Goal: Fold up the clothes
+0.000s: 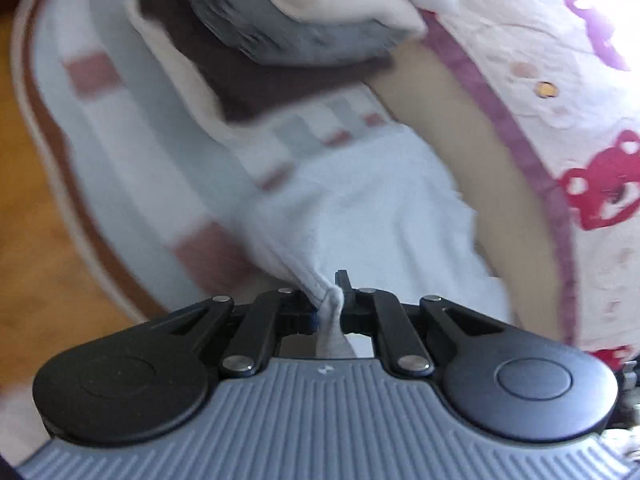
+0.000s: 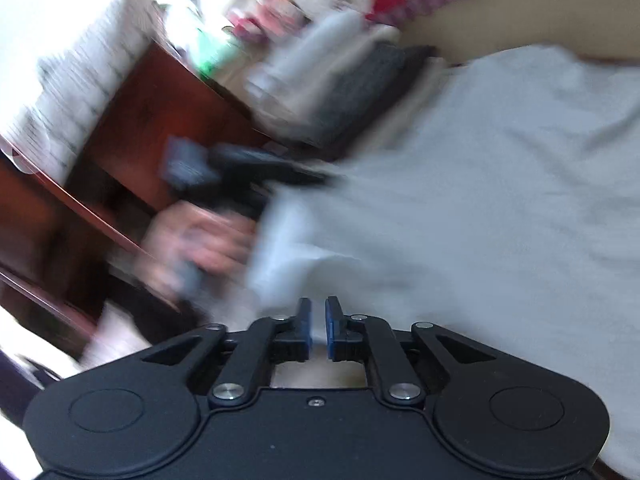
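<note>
Left gripper: fingers are pinched on a bunched corner of the pale grey garment; the cloth is seen drawn between them in the left wrist view.
Right gripper: blue-padded fingers are held nearly together, a narrow gap remaining; nothing is seen between them.
Garment position: spread over the bed, running away from both grippers; in the right wrist view it fills the right half of the frame.
Left wrist view only: a striped cover in grey, white and rust bands is shown under the garment; beyond it a stack of folded clothes, grey over dark brown, with a cream piece on top.
Quilt: cream, with purple border and red bear print, lying to the right of the garment.
Right wrist view only: a hand is shown gripping the left gripper's handle at the garment's edge; heavily blurred.
Background, right wrist view: reddish-brown wooden furniture at left; details lost to motion blur.
Containers: none can be made out.
</note>
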`<state>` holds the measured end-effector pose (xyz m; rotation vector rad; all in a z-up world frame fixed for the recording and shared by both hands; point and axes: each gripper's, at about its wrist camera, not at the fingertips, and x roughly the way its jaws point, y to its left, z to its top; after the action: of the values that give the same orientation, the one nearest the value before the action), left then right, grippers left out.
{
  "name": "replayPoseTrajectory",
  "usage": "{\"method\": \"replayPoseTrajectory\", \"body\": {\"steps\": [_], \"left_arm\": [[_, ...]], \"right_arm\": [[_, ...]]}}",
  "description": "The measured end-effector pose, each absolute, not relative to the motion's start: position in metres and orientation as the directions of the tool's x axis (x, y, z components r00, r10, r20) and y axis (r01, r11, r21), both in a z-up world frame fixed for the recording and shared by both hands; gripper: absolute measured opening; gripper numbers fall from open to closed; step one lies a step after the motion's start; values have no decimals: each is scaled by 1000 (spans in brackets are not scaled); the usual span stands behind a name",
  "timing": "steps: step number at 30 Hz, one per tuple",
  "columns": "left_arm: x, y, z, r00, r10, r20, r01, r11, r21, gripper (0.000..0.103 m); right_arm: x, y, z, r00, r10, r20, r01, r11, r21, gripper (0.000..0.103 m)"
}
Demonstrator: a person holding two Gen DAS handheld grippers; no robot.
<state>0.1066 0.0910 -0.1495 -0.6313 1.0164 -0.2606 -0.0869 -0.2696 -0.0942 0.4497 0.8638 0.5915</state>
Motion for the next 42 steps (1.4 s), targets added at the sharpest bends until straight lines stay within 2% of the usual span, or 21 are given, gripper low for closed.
{"method": "replayPoseTrajectory", "body": {"steps": [2,4,6,8,10,14,18,19,21,23,27,30,32,36,37,40,41,42], "left_arm": [[109,100,-155,473,-453,-756,-97,826,-556,8],[113,100,-164,414,-437,-798,-99,850,-517,8],[116,96,-170,377,-409,-831,-88,877,-472,8],[115,94,-174,364,-395,-843,-73,890,-449,8],[117,88,-173,356,-381,-854,-62,902,-428,8],[117,82,-169,358,-358,-862,-50,915,-400,8],[119,73,-165,360,-335,-871,-36,928,-372,8],[120,71,-164,361,-330,-872,-25,931,-363,8],[122,67,-160,361,-316,-877,2,941,-338,8],[124,63,-157,360,-298,-884,36,951,-306,8],[110,46,-141,373,-224,-900,145,973,-182,7],[95,50,-134,354,-217,-910,141,974,-177,7],[90,55,-134,345,-215,-914,123,975,-184,7],[87,61,-149,311,-168,-935,82,985,-150,8],[88,58,-156,300,-131,-945,85,990,-111,10],[92,52,-175,233,-41,-972,61,998,-28,24],[95,55,-176,200,-53,-978,39,998,-46,31],[98,58,-177,167,-66,-984,16,998,-64,33]], "right_arm": [[-91,-267,-106,509,529,-679,-278,847,452,35],[-87,-257,-117,503,420,-755,-305,904,299,36],[-84,-241,-128,501,327,-801,-367,919,146,44],[-81,-220,-137,498,280,-821,-458,889,26,48],[-78,-200,-146,489,288,-823,-527,850,-16,54],[-66,-173,-169,478,299,-826,-606,793,-64,55],[-55,-167,-187,536,244,-808,-600,783,-162,54],[-52,-172,-188,531,260,-807,-605,782,-146,52],[-46,-192,-186,514,317,-797,-565,824,-36,15],[-42,-218,-179,516,387,-764,-491,865,107,5],[-41,-256,-164,506,508,-697,-370,858,357,6],[-48,-272,-155,488,564,-666,-310,826,471,6],[-51,-278,-151,484,588,-648,-299,807,509,6],[-47,-268,-166,463,586,-665,-318,810,492,6],[-46,-264,-172,454,583,-673,-318,812,489,6],[-47,-262,-186,404,637,-656,-308,770,558,11],[-45,-265,-187,374,674,-638,-291,738,609,10],[-46,-270,-187,363,695,-621,-276,716,641,13]]}}
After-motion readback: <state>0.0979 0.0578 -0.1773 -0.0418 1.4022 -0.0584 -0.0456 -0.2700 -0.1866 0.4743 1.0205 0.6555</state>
